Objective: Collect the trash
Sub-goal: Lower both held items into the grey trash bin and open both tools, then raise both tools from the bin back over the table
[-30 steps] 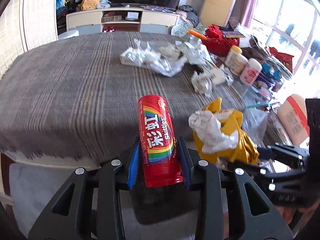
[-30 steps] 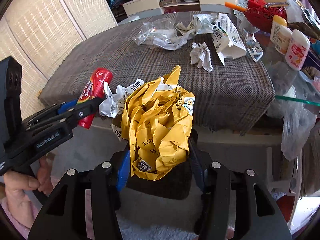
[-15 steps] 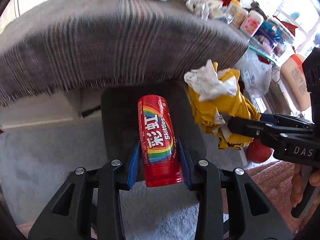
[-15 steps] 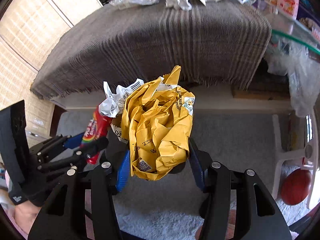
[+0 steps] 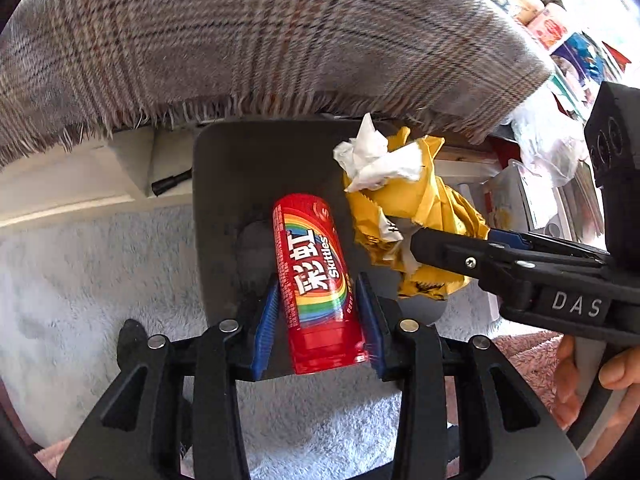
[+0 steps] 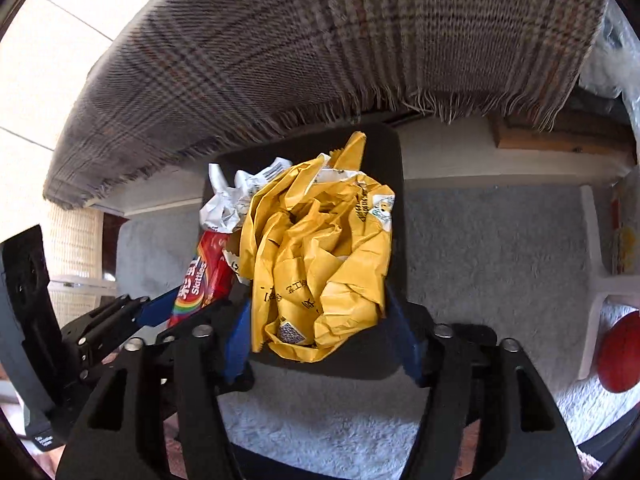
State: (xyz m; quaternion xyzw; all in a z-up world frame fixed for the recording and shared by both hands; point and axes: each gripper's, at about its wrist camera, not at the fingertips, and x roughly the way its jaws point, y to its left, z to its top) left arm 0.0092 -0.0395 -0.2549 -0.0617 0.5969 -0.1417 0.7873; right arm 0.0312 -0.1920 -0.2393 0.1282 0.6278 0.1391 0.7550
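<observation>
A: Entry, left side first. What holds the left fingers?

B: The left gripper (image 5: pixel 316 280) points steeply down. Its blue fingers (image 5: pixel 266 320) flank a red Skittles tube (image 5: pixel 312 264). The jaws have just been opening. The fingers stand partly apart with the tube between them, slightly tilted, and I see no firm squeeze.

A: What lies under it?

B: A dark grey bin (image 5: pixel 224 184), square-mouthed, standing on pale grey carpet (image 5: pixel 80 280). It sits at the fringed edge of the plaid cloth (image 5: pixel 240 40) that hangs over the desk. The tube hangs over the bin's open mouth.

A: Contents of the bin?

B: The inside is dark, with one lighter patch low down. I cannot tell what else it holds.

A: Moving right.

B: The right gripper (image 6: pixel 318 300) also points down over the same bin. Between its fingers (image 6: pixel 402 340) is a crumpled yellow envelope (image 6: pixel 320 248) with printed characters and a small code square. A wad of white paper (image 6: pixel 228 200) clings to the envelope's upper left, touching the tube's top in the right wrist view.

A: Grip?

B: These jaws have just been opening too. They stand wide, with a narrow gap showing beside the envelope on the right finger.

A: Further right?

B: A person's hand (image 5: pixel 588 376) grips the right tool's handle. A red ball (image 6: pixel 620 356) lies on the carpet, well apart from the bin.
</observation>
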